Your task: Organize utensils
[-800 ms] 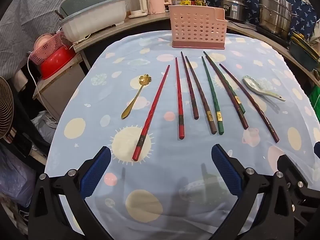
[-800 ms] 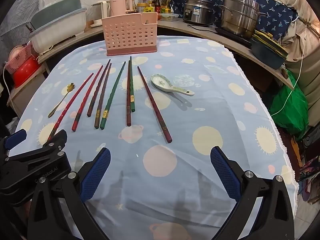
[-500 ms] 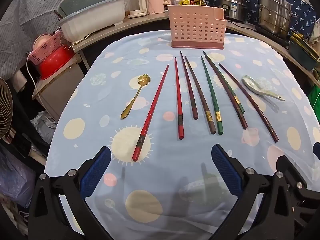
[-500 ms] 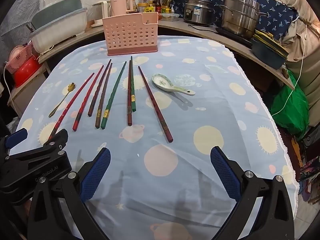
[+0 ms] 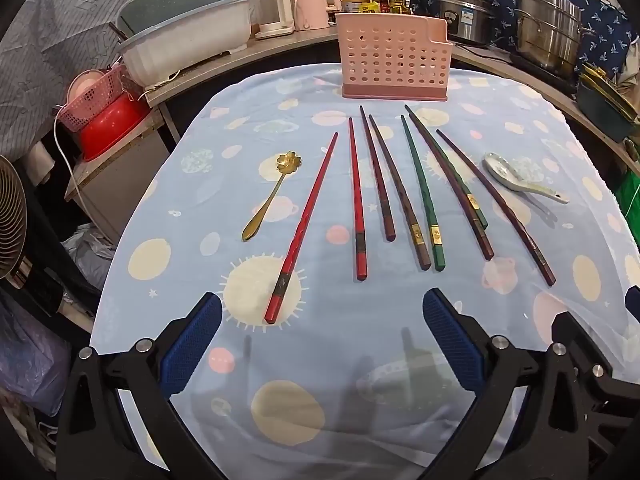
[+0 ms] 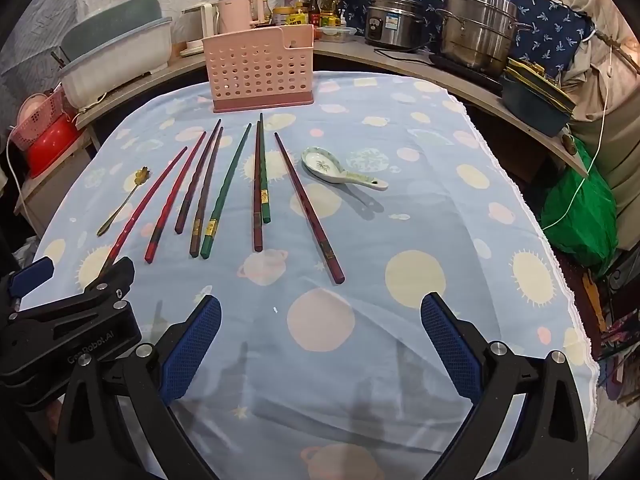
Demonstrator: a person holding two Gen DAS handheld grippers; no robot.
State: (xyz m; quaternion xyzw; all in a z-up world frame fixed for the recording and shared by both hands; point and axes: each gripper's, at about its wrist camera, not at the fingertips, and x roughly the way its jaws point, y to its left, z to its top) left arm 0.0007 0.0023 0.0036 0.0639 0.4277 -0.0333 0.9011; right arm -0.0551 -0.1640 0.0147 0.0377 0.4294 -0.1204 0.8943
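Note:
Several chopsticks lie fanned on the blue patterned tablecloth (image 5: 320,360): red ones (image 5: 304,224) on the left, dark brown (image 5: 400,196) and green (image 5: 422,196) in the middle, a dark red one (image 6: 308,208) on the right. A gold flower-shaped spoon (image 5: 272,196) lies to their left, a white ceramic spoon (image 6: 340,170) to their right. A pink perforated holder (image 5: 394,62) stands upright behind them. My left gripper (image 5: 320,338) and right gripper (image 6: 320,340) hover open over the near cloth, nothing between the blue pads.
A curved shelf behind carries a white tub (image 5: 188,46), kettles (image 5: 316,4), bottles, a rice cooker (image 6: 394,20) and a steel pot (image 6: 478,26). A red bowl (image 5: 110,126) sits left; a green bag (image 6: 576,204) hangs beyond the table's right edge. The left gripper's body (image 6: 68,320) shows at the right view's left.

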